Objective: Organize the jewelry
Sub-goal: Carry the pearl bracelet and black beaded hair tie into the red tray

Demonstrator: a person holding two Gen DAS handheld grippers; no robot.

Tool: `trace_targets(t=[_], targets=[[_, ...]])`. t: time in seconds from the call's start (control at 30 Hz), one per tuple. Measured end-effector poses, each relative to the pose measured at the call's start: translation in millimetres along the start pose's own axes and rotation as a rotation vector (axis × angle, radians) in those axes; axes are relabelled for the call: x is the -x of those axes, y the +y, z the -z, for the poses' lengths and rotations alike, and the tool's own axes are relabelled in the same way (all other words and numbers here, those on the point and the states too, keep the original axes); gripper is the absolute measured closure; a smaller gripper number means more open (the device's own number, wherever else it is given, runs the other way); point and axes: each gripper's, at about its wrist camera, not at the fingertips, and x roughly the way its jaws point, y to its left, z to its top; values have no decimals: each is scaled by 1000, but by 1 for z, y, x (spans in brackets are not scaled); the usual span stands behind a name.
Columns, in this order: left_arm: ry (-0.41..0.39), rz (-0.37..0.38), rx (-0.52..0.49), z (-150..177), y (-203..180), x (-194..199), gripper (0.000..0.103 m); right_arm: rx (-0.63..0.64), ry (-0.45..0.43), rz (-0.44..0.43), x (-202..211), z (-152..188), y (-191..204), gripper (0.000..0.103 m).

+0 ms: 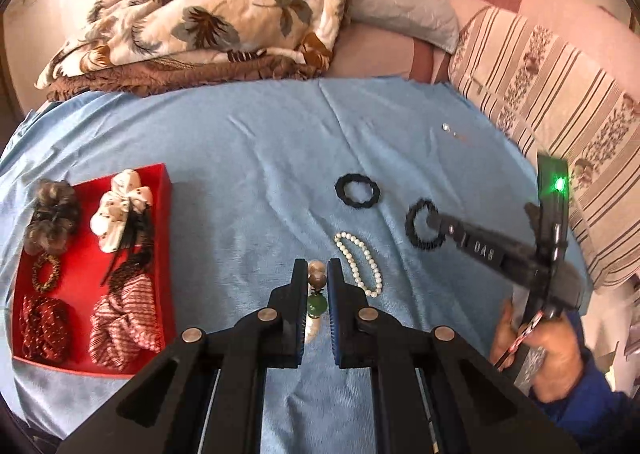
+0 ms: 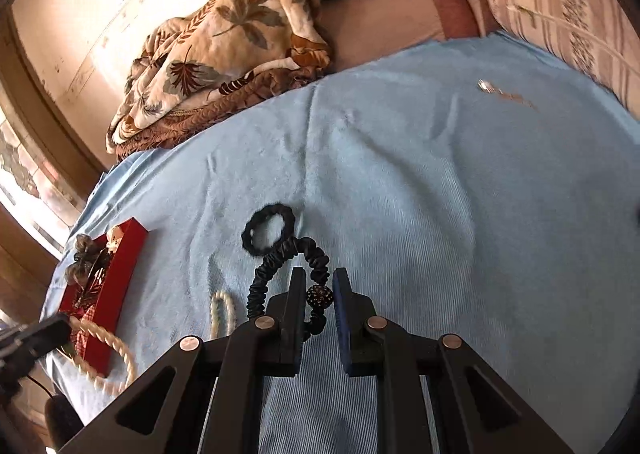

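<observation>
- Closest to the left wrist camera, the left claw [image 1: 317,286] is clenched on a beaded bracelet [image 1: 314,302] of brown, green and pale beads, pinched between its pads and seemingly clear of the blue cloth [image 1: 248,158] that covers the bed.
- Nearest the right wrist camera, the right claw [image 2: 319,294] grips a black scrunchie band [image 2: 276,266] at its speckled bead [image 2: 319,295]; the soft loop droops toward 10 o'clock.
- Handling, as a judgement: the bracelet looks light, with hard round beads that may roll or slip, so a pinch across one bead suits it. The band is soft and limp; its bead is the firmest hold.
- A red tray [image 1: 164,190] at 9 o'clock in the left view already holds scrunchies and a small brown bead ring, so it is probably the goal.
- Still loose on the cloth: a pearl bracelet [image 1: 360,266] just right of the left claw, a plain black hair tie [image 1: 357,193] at 1 o'clock, and tiny shiny pieces [image 1: 447,128] further off.
- Nothing blocks the way to the tray; its raised wall must be cleared, and its crowded contents leave little room.
- A leaf-print blanket [image 1: 208,14] lies well beyond.
</observation>
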Motion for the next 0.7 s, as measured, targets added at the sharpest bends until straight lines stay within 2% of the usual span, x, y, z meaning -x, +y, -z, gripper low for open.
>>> trace_targets(t=[0.33, 0.7], targets=[[-93, 4, 91, 0, 39, 58, 94, 2, -8, -17, 35, 14, 16, 88], [-142, -76, 177, 3, 106, 96, 94, 147, -12, -85, 59, 7, 86, 88]])
